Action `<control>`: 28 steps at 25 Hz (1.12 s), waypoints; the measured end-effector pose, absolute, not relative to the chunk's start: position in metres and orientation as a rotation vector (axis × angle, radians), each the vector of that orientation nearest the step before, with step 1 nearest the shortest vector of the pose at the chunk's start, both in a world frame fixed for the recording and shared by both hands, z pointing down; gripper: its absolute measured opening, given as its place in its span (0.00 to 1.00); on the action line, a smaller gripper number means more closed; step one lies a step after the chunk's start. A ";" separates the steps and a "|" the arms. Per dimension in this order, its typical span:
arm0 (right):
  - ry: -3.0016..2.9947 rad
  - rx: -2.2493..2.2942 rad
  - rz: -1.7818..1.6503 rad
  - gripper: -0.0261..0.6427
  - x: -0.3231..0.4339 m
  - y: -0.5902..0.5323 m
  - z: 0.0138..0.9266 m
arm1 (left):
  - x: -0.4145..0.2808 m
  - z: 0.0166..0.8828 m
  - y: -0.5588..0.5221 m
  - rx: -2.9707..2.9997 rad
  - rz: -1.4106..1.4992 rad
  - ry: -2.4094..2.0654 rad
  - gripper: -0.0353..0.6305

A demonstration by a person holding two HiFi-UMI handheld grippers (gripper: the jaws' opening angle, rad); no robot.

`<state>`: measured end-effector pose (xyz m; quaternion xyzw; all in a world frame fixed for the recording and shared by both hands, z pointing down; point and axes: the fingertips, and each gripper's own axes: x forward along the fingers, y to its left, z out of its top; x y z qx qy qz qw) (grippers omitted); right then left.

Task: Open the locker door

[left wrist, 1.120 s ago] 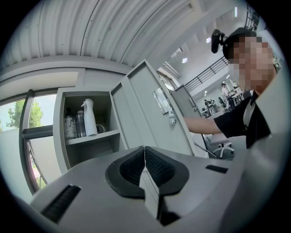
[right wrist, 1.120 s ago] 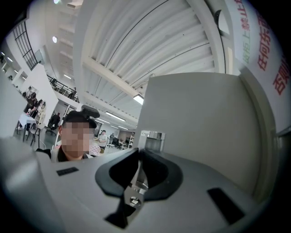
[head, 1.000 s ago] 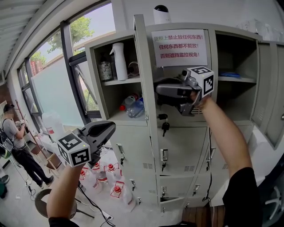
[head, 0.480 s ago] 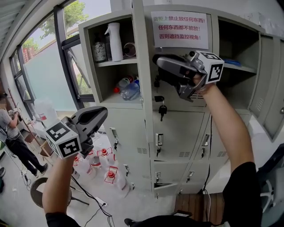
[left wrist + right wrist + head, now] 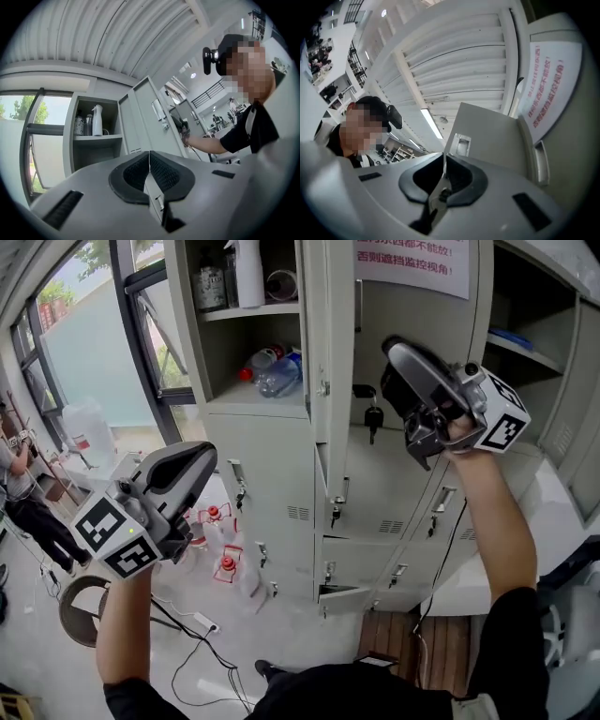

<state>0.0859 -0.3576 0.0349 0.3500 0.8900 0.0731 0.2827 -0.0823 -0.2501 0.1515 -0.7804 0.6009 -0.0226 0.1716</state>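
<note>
So the right gripper [image 5: 398, 352] had dropped lower and come off the locker door [image 5: 317, 381]. Its jaws had just been closing and sat together with nothing between them. The door stood swung wide, edge-on, just left of that gripper, so I'd call the job pretty much done. The left gripper [image 5: 192, 465] hung low, well off to the left, jaws together and empty too. Up and left of the right gripper, the open compartment showed a spray bottle [image 5: 248, 268] and water bottles [image 5: 277, 371]. Keys [image 5: 372, 415] dangled between that gripper and the door, the only likely snag.
</note>
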 end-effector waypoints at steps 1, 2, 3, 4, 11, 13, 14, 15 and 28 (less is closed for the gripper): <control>2.400 0.899 0.200 0.08 0.089 -0.359 0.045 | -0.078 0.155 -0.247 -2.217 -0.055 1.698 0.08; 2.416 0.868 0.205 0.08 0.092 -0.360 0.055 | -0.073 0.160 -0.244 -2.214 -0.053 1.689 0.08; 2.428 0.842 0.208 0.08 0.095 -0.360 0.066 | -0.068 0.164 -0.241 -2.206 -0.055 1.681 0.08; 2.438 0.819 0.208 0.08 0.099 -0.360 0.077 | -0.063 0.169 -0.239 -2.195 -0.057 1.674 0.08; 2.528 0.654 0.174 0.08 0.117 -0.358 0.160 | -0.021 0.211 -0.231 -2.178 -0.017 1.631 0.08; 2.560 0.612 0.175 0.08 0.115 -0.354 0.187 | -0.013 0.227 -0.232 -2.161 -0.032 1.648 0.08; 2.581 0.594 0.174 0.08 0.114 -0.352 0.201 | -0.010 0.235 -0.233 -2.152 -0.024 1.660 0.08; 2.605 0.578 0.170 0.08 0.112 -0.349 0.216 | -0.007 0.242 -0.234 -2.150 -0.003 1.672 0.08; 2.829 0.466 0.121 0.07 0.088 -0.303 0.380 | -0.002 0.381 -0.250 -2.240 0.166 1.900 0.08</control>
